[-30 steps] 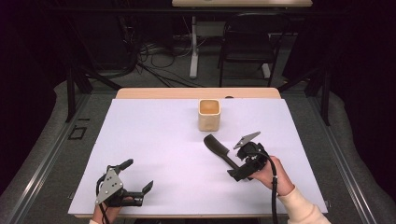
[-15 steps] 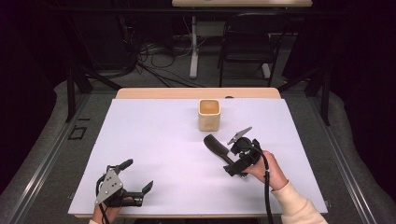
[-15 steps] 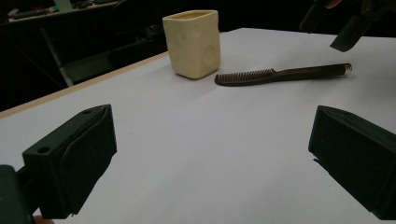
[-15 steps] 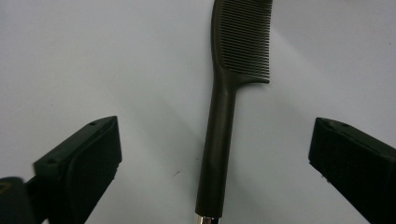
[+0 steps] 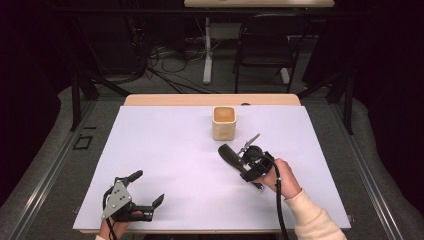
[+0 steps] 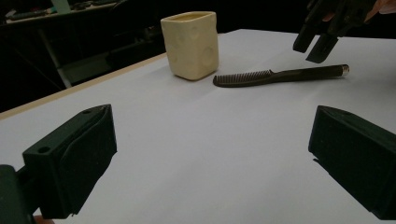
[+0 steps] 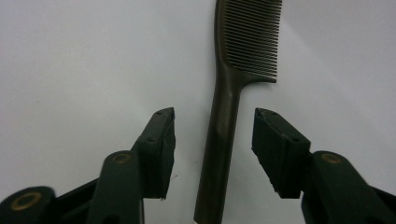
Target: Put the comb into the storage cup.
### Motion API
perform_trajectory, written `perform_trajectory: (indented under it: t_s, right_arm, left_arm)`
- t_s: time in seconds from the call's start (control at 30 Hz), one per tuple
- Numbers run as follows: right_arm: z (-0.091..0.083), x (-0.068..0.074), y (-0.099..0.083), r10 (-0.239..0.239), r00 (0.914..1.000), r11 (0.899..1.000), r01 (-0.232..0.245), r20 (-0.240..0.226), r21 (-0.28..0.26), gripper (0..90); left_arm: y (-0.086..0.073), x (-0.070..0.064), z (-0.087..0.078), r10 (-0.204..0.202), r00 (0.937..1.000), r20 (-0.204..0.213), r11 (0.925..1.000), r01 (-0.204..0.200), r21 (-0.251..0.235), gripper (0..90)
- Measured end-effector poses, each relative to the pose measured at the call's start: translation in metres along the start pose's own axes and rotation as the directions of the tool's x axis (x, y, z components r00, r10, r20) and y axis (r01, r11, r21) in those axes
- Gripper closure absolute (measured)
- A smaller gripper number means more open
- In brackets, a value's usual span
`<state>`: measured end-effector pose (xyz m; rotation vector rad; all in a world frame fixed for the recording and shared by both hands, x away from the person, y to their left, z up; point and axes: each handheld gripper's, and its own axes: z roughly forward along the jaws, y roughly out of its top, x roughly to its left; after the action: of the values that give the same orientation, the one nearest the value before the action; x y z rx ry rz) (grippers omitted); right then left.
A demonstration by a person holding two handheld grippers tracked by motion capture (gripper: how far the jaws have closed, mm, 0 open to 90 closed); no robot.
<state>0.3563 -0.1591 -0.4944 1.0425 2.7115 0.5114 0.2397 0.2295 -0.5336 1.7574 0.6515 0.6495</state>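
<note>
Right tool (image 7: 212, 149) open, jaws either side of comb (image 7: 233, 107) handle, not gripping.
Left tool (image 5: 148, 192) wide open, empty, low on tabletop (image 5: 165, 150); cup (image 5: 223, 122) beyond comb.

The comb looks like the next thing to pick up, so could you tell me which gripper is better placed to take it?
The right gripper. Its open jaws already straddle the comb handle, which lies flat on the table. The left gripper sits open at the near left corner, well away from it.
</note>
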Motion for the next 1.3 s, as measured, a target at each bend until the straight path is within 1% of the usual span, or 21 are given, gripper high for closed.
perform_trajectory:
  t_s: [0.03,0.13,0.17,0.27,0.3,0.33,0.5,0.53,0.6,0.67,0.77,0.83,0.97,1.1,1.2,1.23,1.3]
  right_arm:
    - [0.004,-0.001,0.003,-0.007,1.0,1.0,0.007,0.003,0.014,54.2]
    - [0.007,-0.001,0.005,-0.001,1.0,1.0,0.001,-0.002,0.029,56.6]
    - [0.011,-0.002,0.008,-0.004,1.0,0.999,0.003,0.007,0.049,59.1]
    - [0.015,-0.003,0.011,-0.007,0.9998,0.998,0.006,0.021,0.068,61.5]
    - [0.016,-0.003,0.013,-0.006,0.9995,0.997,0.004,0.03,0.083,61.5]
    - [0.018,-0.003,0.013,-0.01,0.9993,0.996,0.007,0.037,0.084,62.1]
    - [0.026,-0.002,0.017,-0.004,0.9994,0.994,0.0,0.034,0.112,64.1]
    - [0.027,-0.002,0.018,-0.005,0.9995,0.994,0.002,0.03,0.113,65.8]
    - [0.03,-0.003,0.02,-0.001,0.9996,0.993,-0.002,0.027,0.12,66.0]
    - [0.032,-0.004,0.021,0.004,0.9993,0.992,-0.008,0.037,0.127,65.9]
    - [0.034,-0.004,0.021,0.021,0.9991,0.991,-0.025,0.036,0.129,66.7]
    - [0.035,-0.005,0.021,0.016,0.9989,0.991,-0.021,0.043,0.131,66.8]
    - [0.038,-0.006,0.021,0.035,0.9983,0.989,-0.041,0.047,0.14,67.4]
    - [0.04,-0.005,0.02,0.033,0.9981,0.988,-0.04,0.051,0.15,68.1]
    - [0.041,-0.005,0.02,0.042,0.9975,0.987,-0.051,0.056,0.153,68.9]
    - [0.041,-0.005,0.02,0.033,0.9978,0.987,-0.041,0.058,0.155,69.0]
    - [0.042,-0.004,0.02,0.041,0.9974,0.986,-0.05,0.059,0.157,69.3]
  left_arm:
    - [0.0,0.0,0.0,0.0,1.0,0.003,1.0,0.0,0.0,0.9]
    - [0.0,0.0,0.0,0.001,1.0,0.004,1.0,-0.001,0.0,0.9]
    - [0.0,0.0,0.0,0.001,1.0,0.005,1.0,-0.001,0.0,0.9]
    - [0.0,0.0,0.001,0.004,1.0,0.005,1.0,-0.004,0.002,0.9]
    - [0.0,0.0,0.001,0.003,1.0,0.003,1.0,-0.003,0.003,0.9]
    - [0.0,0.0,0.001,0.003,1.0,0.003,1.0,-0.003,0.007,1.0]
    - [0.0,0.0,0.001,0.002,1.0,0.003,1.0,-0.002,0.007,1.0]
    - [0.0,0.0,0.001,0.002,1.0,0.003,1.0,-0.002,0.007,1.0]
    - [0.0,0.0,0.001,0.001,1.0,0.004,1.0,-0.001,0.007,1.0]
    - [0.0,0.0,0.001,0.0,1.0,0.005,1.0,0.0,0.01,1.0]
    - [0.0,0.0,0.001,-0.003,1.0,0.005,0.9999,0.003,0.01,1.0]
    - [0.0,0.0,0.001,-0.003,1.0,0.005,0.9999,0.003,0.01,1.0]
    - [0.0,0.0,0.001,-0.006,1.0,0.001,0.9999,0.006,0.008,1.1]
    - [0.0,0.001,0.001,-0.004,1.0,0.0,1.0,0.004,0.007,1.1]
    - [0.0,0.001,0.001,-0.003,1.0,0.0,1.0,0.003,0.006,1.1]
    - [0.0,0.0,0.001,-0.003,1.0,0.0,1.0,0.003,0.007,1.1]
    - [0.0,0.0,0.001,-0.005,1.0,0.003,1.0,0.005,0.008,1.1]
